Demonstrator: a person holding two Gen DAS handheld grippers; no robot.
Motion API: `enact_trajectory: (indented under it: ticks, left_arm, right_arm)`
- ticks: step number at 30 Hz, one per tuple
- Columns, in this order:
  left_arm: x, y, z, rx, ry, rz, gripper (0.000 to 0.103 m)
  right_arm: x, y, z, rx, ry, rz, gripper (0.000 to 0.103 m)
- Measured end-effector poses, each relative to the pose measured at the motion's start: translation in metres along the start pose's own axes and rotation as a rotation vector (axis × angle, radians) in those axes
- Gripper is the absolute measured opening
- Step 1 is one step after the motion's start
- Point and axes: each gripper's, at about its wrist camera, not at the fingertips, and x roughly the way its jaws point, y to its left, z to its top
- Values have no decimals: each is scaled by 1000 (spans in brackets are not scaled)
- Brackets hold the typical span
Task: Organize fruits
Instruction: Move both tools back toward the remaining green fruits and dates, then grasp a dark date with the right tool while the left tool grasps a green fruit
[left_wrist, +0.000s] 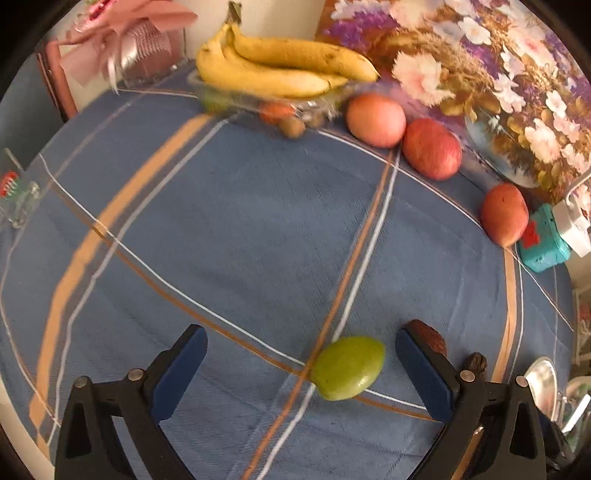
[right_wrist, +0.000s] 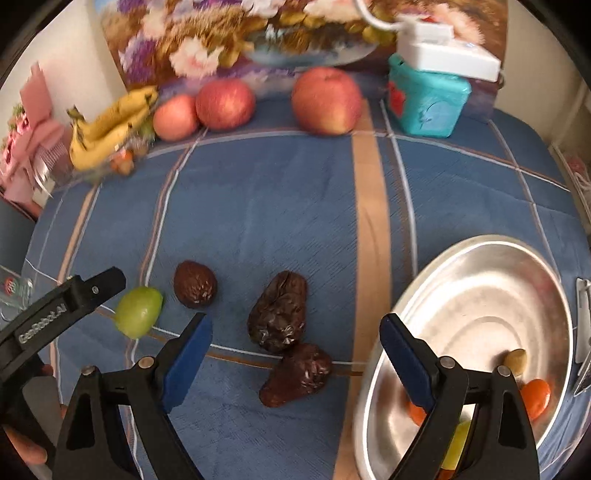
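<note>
The small green fruit (left_wrist: 347, 367) lies on the blue checked cloth (left_wrist: 229, 221) between the wide-open, empty jaws of the left gripper (left_wrist: 301, 349), nearer its right finger and touching neither. Beside it lie 3 dark wrinkled dates (right_wrist: 277, 312), 2 of them between the spread, empty jaws of the right gripper (right_wrist: 295, 332), next to the metal bowl (right_wrist: 480, 295). The left gripper's arm reads "GenRobot.AI"; bananas (left_wrist: 280, 64) and 3 apples (left_wrist: 431, 148) line the far edge.

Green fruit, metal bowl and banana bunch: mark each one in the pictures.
Green fruit (left_wrist: 347, 368): left wrist view, middle of its skin, between the open jaws.
Metal bowl (right_wrist: 480, 295): right wrist view, bare inner wall.
Banana bunch (left_wrist: 280, 70): left wrist view, middle of the bunch.
</note>
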Motion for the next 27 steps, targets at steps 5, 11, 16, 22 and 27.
enact_trajectory:
  ticks: [5,11,16,22,27]
  left_arm:
    - [9,-9,-6,31,39,-28,102]
    - [14,-9,-10,13,72,-57,80]
    - [19,-3,-11,-52,114,-123,66]
    - [15,-11,-13,-34,106,-148,50]
    - [12,-4,-14,-63,104,-169,50]
  right_arm:
    - [6,11,-2,-46,6,-15,80]
    - [14,11,-6,-51,19,-24,71]
    - [18,8,-7,-34,33,-12,71]
    - [21,7,-6,-11,38,12,51]
    - [20,7,-5,-2,34,37,40]
